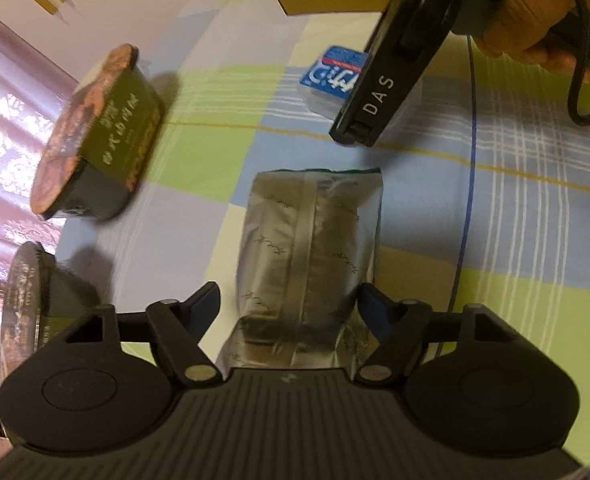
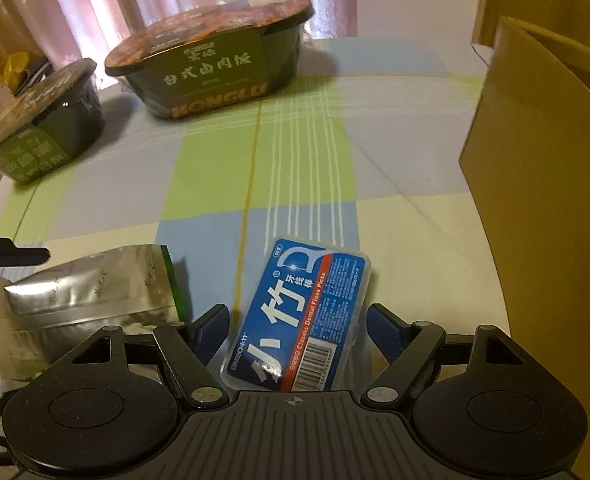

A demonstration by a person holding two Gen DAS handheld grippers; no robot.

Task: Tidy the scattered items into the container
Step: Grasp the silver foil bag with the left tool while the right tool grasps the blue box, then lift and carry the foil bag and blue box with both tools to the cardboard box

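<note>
A silver foil pouch (image 1: 311,240) lies flat on the plaid cloth, its near end between the fingers of my left gripper (image 1: 291,302). The jaws stand open on either side of it, with a small gap on the left. A blue box of floss picks (image 2: 299,320) lies between the fingers of my right gripper (image 2: 299,326), which is also open and straddles the box's near half. In the left wrist view the floss box (image 1: 331,70) shows partly behind the right gripper's black body (image 1: 379,80), held by a hand (image 1: 535,20). The brown cardboard container (image 2: 535,152) stands to the right.
Two dark instant-rice bowls sit at the far left of the table: a large one (image 2: 215,68) and a smaller one (image 2: 43,124). Pink curtains hang behind them. A black cable (image 1: 579,80) trails from the right gripper. Plaid cloth (image 2: 303,168) stretches between the items and the container.
</note>
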